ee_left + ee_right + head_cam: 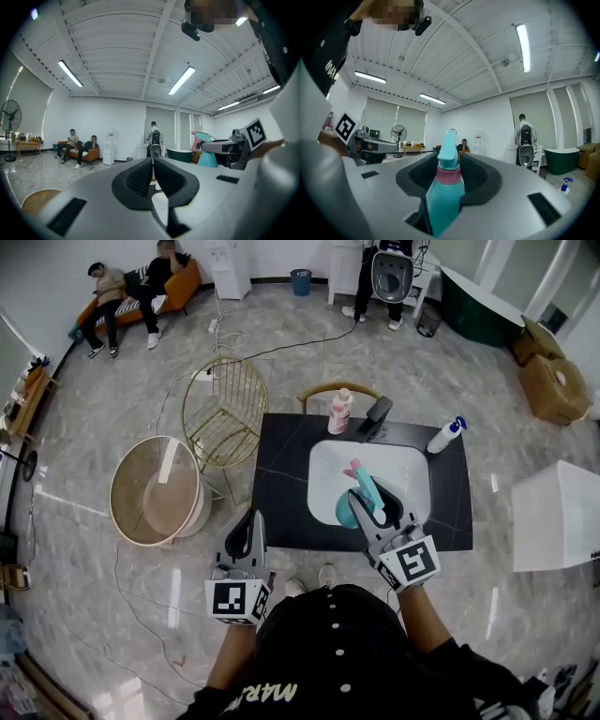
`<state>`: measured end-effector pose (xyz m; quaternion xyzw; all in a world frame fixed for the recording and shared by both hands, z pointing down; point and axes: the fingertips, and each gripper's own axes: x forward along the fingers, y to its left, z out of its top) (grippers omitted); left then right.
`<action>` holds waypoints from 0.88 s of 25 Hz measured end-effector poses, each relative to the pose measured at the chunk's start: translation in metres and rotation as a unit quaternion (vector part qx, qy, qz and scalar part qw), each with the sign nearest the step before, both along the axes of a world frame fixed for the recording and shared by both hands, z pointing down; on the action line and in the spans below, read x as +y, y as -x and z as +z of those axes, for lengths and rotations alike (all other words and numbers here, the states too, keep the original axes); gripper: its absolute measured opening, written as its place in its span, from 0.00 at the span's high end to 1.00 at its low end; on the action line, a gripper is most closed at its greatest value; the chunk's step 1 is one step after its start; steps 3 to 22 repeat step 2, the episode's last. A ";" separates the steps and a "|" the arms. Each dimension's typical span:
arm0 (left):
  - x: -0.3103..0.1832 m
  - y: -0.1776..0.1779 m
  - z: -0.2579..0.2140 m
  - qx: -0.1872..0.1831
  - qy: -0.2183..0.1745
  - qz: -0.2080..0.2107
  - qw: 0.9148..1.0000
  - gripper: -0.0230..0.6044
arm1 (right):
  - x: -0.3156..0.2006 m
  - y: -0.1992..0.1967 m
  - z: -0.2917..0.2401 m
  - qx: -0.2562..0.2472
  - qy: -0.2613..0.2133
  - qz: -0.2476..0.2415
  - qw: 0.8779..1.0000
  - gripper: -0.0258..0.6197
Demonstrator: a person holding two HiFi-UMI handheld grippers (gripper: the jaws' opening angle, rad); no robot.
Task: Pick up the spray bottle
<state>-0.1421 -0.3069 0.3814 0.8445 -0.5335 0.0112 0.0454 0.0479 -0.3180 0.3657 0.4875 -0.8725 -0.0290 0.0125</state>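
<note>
A teal spray bottle point(360, 500) with a pink collar stands upright between the jaws of my right gripper point(374, 500), which is shut on its neck, above the white sink point(401, 465) in the black counter point(281, 493). In the right gripper view the spray bottle point(444, 191) fills the gap of the right gripper point(448, 177), and the pads press on it. My left gripper point(247, 533) hangs off the counter's near left corner, pointing level. In its own view the left gripper point(153, 174) has its pads together with nothing between them.
On the counter's far edge stand a pink bottle point(339, 412), a black faucet point(376, 418) and a white spray bottle point(445, 435) with a blue top. A gold wire chair point(223, 410) and a round tub point(157, 490) stand left. A white box point(558, 517) stands right.
</note>
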 end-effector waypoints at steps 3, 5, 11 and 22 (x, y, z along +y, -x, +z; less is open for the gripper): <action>-0.001 0.000 0.000 0.001 0.000 -0.001 1.000 0.93 | -0.001 0.000 0.000 0.001 0.000 0.000 1.000 0.75; -0.001 0.000 0.000 0.001 0.000 -0.001 1.000 0.93 | -0.001 0.000 0.000 0.001 0.000 0.000 1.000 0.75; -0.001 0.000 0.000 0.001 0.000 -0.001 1.000 0.93 | -0.001 0.000 0.000 0.001 0.000 0.000 1.000 0.75; -0.001 0.000 0.000 0.001 0.000 -0.001 1.000 0.93 | -0.001 0.000 0.000 0.001 0.000 0.000 1.000 0.75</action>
